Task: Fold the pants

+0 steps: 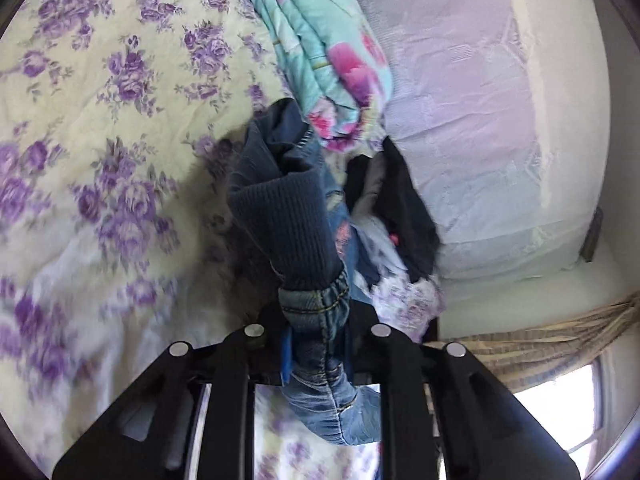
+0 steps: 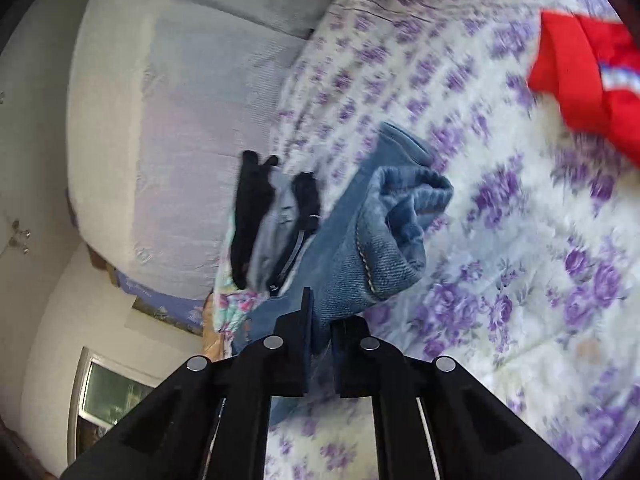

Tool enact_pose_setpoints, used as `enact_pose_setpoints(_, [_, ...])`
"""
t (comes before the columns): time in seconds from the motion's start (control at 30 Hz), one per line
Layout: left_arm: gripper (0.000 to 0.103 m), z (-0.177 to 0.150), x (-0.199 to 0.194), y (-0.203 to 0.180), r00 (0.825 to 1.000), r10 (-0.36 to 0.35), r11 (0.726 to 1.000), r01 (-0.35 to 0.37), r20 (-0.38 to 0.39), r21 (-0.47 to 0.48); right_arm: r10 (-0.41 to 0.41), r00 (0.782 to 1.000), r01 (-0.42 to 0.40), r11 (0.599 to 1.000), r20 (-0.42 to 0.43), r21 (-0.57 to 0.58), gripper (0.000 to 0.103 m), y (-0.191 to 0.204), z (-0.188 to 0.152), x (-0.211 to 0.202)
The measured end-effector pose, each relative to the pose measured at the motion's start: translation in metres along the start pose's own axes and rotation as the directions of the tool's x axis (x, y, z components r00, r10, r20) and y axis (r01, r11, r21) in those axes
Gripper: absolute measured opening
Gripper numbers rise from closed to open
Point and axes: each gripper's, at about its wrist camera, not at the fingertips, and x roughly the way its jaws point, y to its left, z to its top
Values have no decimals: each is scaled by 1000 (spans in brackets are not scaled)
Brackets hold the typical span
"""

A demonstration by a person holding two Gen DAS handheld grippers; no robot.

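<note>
Pants (image 1: 316, 312) pinched by both grippers' fingers (image 2: 298, 328) above bedspread (image 1: 100, 120)

Left gripper (image 1: 316, 344) pads: hidden under bunched denim of the jeans (image 1: 320, 312).
Right gripper (image 2: 320, 324) fingertips: cloth covers the gap between them.
Red garment (image 2: 588, 80): cut off by the right edge; kind unclear.
Floral bedsheet (image 2: 500, 240): smeared by motion blur.
Dark clothing (image 2: 256, 208) beside jeans: too blurred to identify.
</note>
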Motion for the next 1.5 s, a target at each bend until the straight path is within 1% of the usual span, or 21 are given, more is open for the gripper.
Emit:
enact_pose_setpoints(0.07, [17, -12, -14, 0, 1000, 6, 1000, -5, -27, 7, -25, 1000, 25, 999, -4, -34, 7, 7, -3, -20])
enact_pose_setpoints(0.17, [17, -34, -32, 28, 997, 14, 999, -16, -75, -28, -90, 995, 90, 996, -45, 0, 7, -18, -23, -38])
enact_pose_setpoints(0.3, [20, -63, -27, 79, 988, 116, 991, -122, -103, -48, -193, 974, 204, 975, -119, 89, 8, -77, -62, -31])
enact_pose_setpoints(0.33, [20, -66, -28, 89, 991, 96, 993, -102, -92, -59, -214, 967, 228, 969, -137, 97, 8, -85, -67, -29])
enact_pose_setpoints(0.37, [21, -67, -30, 94, 996, 48, 996, -54, -81, -70, -188, 973, 203, 973, -135, 107, 8, -90, -68, -31])
enact_pose_setpoints(0.43, [29, -65, -41, 90, 997, 45, 997, -50, -64, -66, -191, 974, 204, 973, -120, 109, 15, -87, -65, -40])
enact_pose_setpoints(0.47, [43, -63, -52, 82, 996, 84, 996, -84, -22, -26, -198, 974, 208, 974, -110, 86, 17, -81, -62, -46])
enact_pose_setpoints(0.5, [57, -61, -64, 74, 991, 130, 991, -131, 37, 18, -226, 970, 230, 972, -86, 51, 26, -73, -59, -53])
enact_pose_setpoints(0.53, [64, -58, -81, 64, 971, 203, 974, -213, 126, 71, -262, 963, 264, 964, -54, 25, 40, -67, -55, -59])
enact_pose_setpoints(0.57, [71, -54, -93, 57, 948, 252, 956, -274, 193, 100, -292, 956, 292, 956, -16, 7, 45, -62, -51, -66])
enact_pose_setpoints(0.6, [71, -50, -105, 49, 922, 287, 936, -327, 258, 127, -312, 949, 313, 950, 36, -11, 46, -55, -45, -73])
enact_pose_setpoints(0.63, [71, -44, -111, 41, 912, 295, 925, -347, 286, 152, -310, 949, 312, 950, 63, -23, 46, -51, -40, -76])
enact_pose_setpoints(0.7, [71, -27, -109, 27, 914, 287, 919, -348, 288, 188, -261, 962, 265, 963, 83, -43, 46, -39, -25, -71])
enact_pose_setpoints(0.77, [71, -3, -89, 6, 922, 281, 905, -347, 266, 247, -202, 976, 207, 976, 80, -68, 47, -24, -8, -53])
enact_pose_setpoints(0.87, [72, 36, -47, -12, 924, 301, 883, -363, 234, 297, -189, 979, 199, 969, 75, -148, 53, -2, 18, -16])
enact_pose_setpoints(0.97, [72, 70, 6, -7, 938, 326, 885, -347, 119, 310, -206, 978, 209, 961, 36, -180, 57, 6, 49, 29])
enact_pose_setpoints(1.1, [72, 83, 53, 5, 928, 371, 869, -363, 43, 337, -274, 962, 266, 944, -12, -196, 57, -4, 89, 80])
enact_pose_setpoints(1.23, [72, 99, 75, 15, 950, 311, 906, -285, -35, 314, -316, 948, 302, 932, -38, -199, 58, -19, 111, 116])
enact_pose_setpoints(1.3, [71, 101, 85, 8, 954, 293, 906, -255, -65, 338, -320, 946, 304, 932, -54, -199, 58, -27, 119, 131])
enact_pose_setpoints(1.4, [65, 98, 104, -3, 936, 341, 876, -282, -89, 392, -353, 933, 330, 915, -67, -233, 58, -29, 129, 151])
enact_pose_setpoints(1.5, [61, 105, 113, 4, 932, 345, 889, -285, -114, 358, -350, 933, 321, 914, -81, -247, 62, -29, 139, 163])
